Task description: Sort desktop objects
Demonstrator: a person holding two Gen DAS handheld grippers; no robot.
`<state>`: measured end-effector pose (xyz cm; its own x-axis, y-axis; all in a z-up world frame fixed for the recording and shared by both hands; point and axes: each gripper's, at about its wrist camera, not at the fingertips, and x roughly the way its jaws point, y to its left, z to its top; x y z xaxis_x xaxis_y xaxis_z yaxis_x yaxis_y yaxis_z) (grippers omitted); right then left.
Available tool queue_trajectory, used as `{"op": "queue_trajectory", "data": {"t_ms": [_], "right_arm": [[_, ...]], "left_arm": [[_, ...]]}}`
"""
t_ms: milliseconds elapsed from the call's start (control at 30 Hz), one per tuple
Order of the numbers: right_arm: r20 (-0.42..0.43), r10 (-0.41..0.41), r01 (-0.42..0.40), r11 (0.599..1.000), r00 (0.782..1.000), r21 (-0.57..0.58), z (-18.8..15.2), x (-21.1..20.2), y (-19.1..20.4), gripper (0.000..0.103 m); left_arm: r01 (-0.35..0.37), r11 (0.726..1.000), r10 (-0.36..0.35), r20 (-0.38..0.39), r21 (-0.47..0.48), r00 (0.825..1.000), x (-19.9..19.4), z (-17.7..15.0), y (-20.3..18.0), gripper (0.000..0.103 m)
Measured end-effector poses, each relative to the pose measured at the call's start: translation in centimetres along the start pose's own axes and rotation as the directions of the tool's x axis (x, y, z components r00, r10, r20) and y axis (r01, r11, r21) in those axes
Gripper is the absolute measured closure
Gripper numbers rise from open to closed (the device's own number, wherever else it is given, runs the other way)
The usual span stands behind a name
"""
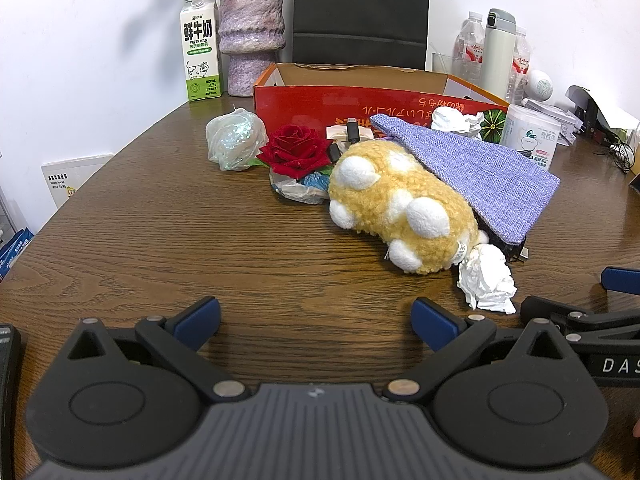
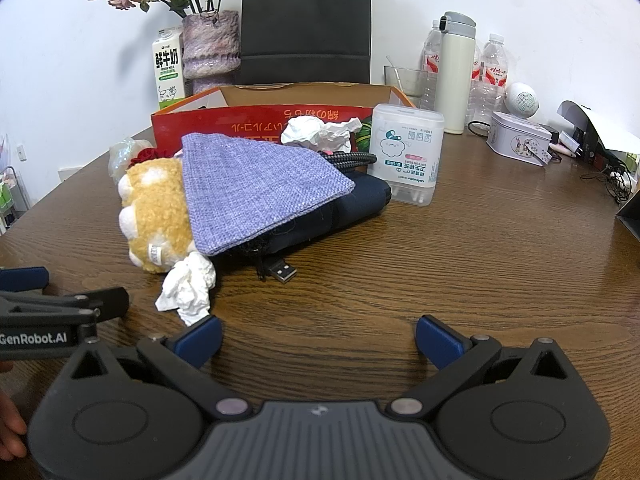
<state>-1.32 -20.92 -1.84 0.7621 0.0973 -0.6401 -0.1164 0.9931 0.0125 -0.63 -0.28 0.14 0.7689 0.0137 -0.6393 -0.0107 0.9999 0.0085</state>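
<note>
A yellow plush toy (image 1: 404,208) with white spots lies on the brown wooden table (image 1: 160,220), partly under a purple woven pouch (image 1: 472,164). A crumpled white tissue (image 1: 486,278) sits just in front of the plush, and another tissue (image 2: 320,130) lies behind the pouch. A red fabric rose (image 1: 294,150) and a clear plastic bag (image 1: 234,138) lie to the plush's left. My left gripper (image 1: 316,324) hovers open and empty over bare table in front of the pile. My right gripper (image 2: 318,340) is also open and empty, near the front tissue (image 2: 188,286) and a USB plug (image 2: 282,272).
An open red cardboard box (image 1: 360,100) stands behind the pile. A cotton swab box (image 2: 406,154), a dark blue case (image 2: 352,204), a milk carton (image 1: 200,50), a vase (image 1: 252,32), water bottles (image 2: 494,68), a flask (image 2: 456,72) and a tin (image 2: 520,138) line the back.
</note>
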Motion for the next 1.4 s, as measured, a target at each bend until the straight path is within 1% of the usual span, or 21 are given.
{"op": "queue_trajectory", "data": {"t_ms": [1233, 1267, 1300, 1333, 1367, 1400], "right_arm": [[0.002, 0.007, -0.007, 1.000, 1.000, -0.009, 0.0, 0.0, 0.2, 0.000], [0.000, 0.011, -0.011, 1.000, 1.000, -0.012, 0.0, -0.1, 0.2, 0.000], [-0.018, 0.031, -0.031, 0.999, 0.999, -0.032, 0.2, -0.2, 0.2, 0.005], [-0.046, 0.063, -0.065, 0.997, 0.997, -0.050, 0.6, -0.5, 0.0, 0.009], [-0.044, 0.108, -0.111, 0.992, 0.993, -0.053, 1.0, -1.3, -0.3, 0.012], [-0.015, 0.157, -0.157, 0.986, 0.988, -0.053, 1.5, -2.3, -0.9, 0.012]], "left_arm": [[0.003, 1.000, -0.003, -0.005, 0.006, 1.000, -0.1, 0.0, 0.0, 0.000], [0.011, 1.000, -0.011, -0.020, 0.016, 1.000, -0.2, 0.1, 0.1, 0.000], [0.034, 0.999, -0.033, -0.052, 0.022, 0.998, -0.4, 0.4, 0.3, 0.000], [0.088, 0.996, -0.087, -0.046, 0.009, 0.995, -1.1, 0.6, 0.8, 0.000], [0.148, 0.989, -0.148, -0.006, -0.009, 0.989, -2.0, 0.9, 1.6, 0.000], [0.194, 0.981, -0.192, 0.060, -0.032, 0.980, -3.0, 1.3, 2.6, 0.000]]}}
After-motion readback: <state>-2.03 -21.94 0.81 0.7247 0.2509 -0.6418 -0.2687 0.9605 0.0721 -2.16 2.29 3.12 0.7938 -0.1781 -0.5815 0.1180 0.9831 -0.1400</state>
